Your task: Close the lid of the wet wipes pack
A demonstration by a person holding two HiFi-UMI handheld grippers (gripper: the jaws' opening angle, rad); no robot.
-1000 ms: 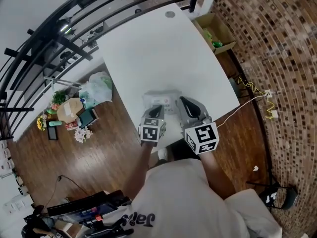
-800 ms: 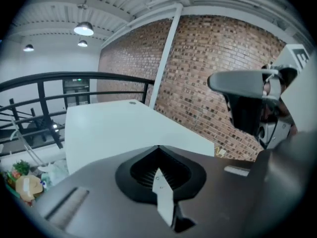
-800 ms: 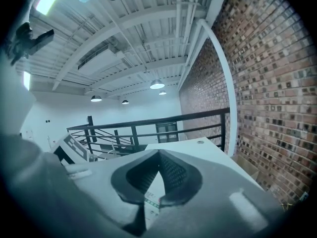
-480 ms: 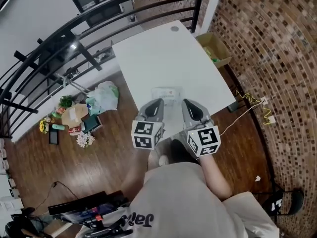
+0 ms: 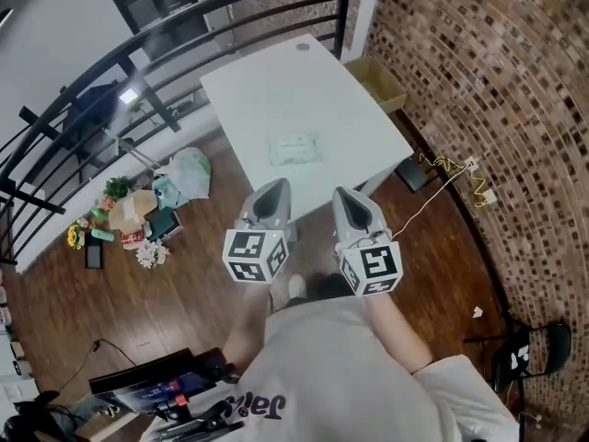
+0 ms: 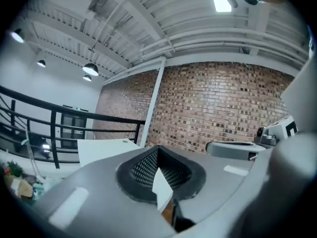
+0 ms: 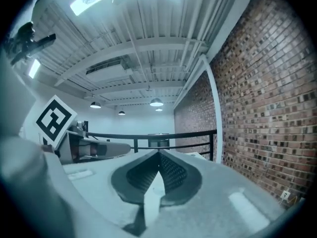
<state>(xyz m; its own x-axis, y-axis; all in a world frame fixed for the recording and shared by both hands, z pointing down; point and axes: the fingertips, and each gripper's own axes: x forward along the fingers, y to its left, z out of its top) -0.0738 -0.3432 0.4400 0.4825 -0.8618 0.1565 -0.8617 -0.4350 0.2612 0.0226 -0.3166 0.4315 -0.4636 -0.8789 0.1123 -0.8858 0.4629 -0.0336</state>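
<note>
The wet wipes pack (image 5: 294,148) lies flat near the front of the white table (image 5: 276,81) in the head view; its lid is too small to make out. Both grippers hang in front of the table's near edge, over the wooden floor and well short of the pack. My left gripper (image 5: 274,188) is shut with nothing in it, and its pads meet at the tip (image 6: 157,150). My right gripper (image 5: 346,195) is also shut and empty (image 7: 159,155). Neither gripper view shows the pack; both look up at the ceiling, the brick wall and the railing.
A cardboard box (image 5: 380,82) stands on the floor off the table's right side. Bags and small clutter (image 5: 152,205) lie on the floor to the left. A black railing (image 5: 175,35) runs behind the table, and a yellow cable (image 5: 451,168) trails by the brick wall.
Both grippers have drawn back from the wipes pack toward the person and now hang off the table's near edge. The pack stays on the table.
</note>
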